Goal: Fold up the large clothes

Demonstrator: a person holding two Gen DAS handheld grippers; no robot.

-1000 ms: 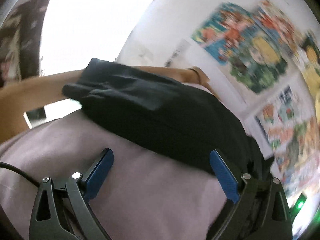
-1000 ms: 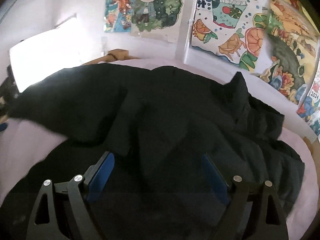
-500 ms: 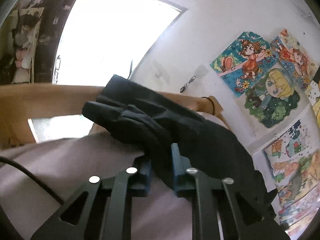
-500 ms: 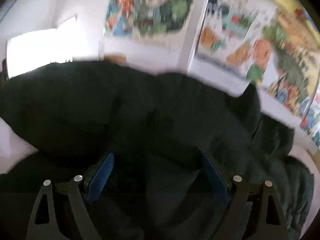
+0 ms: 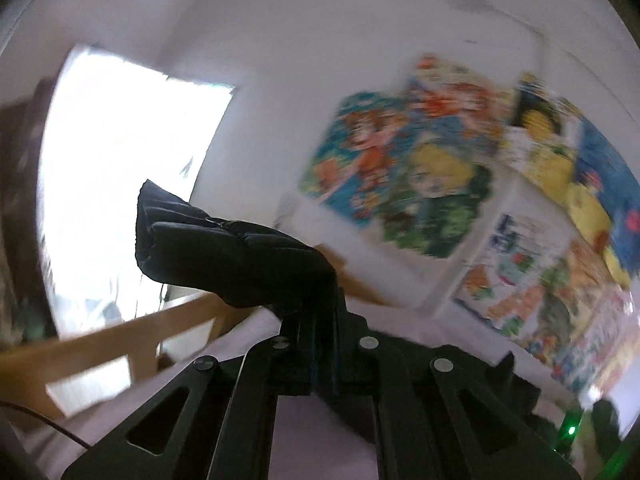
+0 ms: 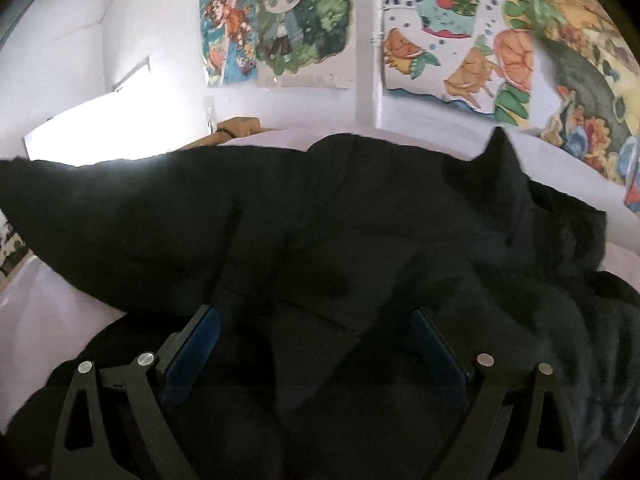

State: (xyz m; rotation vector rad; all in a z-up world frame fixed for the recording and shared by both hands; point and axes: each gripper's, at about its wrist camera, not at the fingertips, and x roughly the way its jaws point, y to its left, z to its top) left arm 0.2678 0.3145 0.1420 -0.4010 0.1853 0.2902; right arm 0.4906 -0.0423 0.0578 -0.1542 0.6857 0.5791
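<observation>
A large black garment [image 6: 360, 240] lies rumpled across a pale pink bed sheet [image 6: 48, 312]. In the left wrist view my left gripper [image 5: 318, 312] is shut on a sleeve end of the black garment [image 5: 224, 256], lifted above the pink sheet [image 5: 320, 432], with the cuff sticking out past the pads. In the right wrist view my right gripper [image 6: 312, 344] hovers low over the garment's middle, its jaws still opening wide; the blue pads [image 6: 196, 352] stand apart over the cloth and press on nothing.
A wooden bed rail [image 5: 120, 344] runs along the left, with a bright window [image 5: 120, 184] behind it. Colourful posters [image 6: 288, 20] cover the white wall beyond the bed. A green light [image 5: 570, 430] glows at the lower right.
My left gripper closed on the sleeve end and rose with it, tilting up toward the wall. My right gripper stayed open over the garment, shifting only slightly.
</observation>
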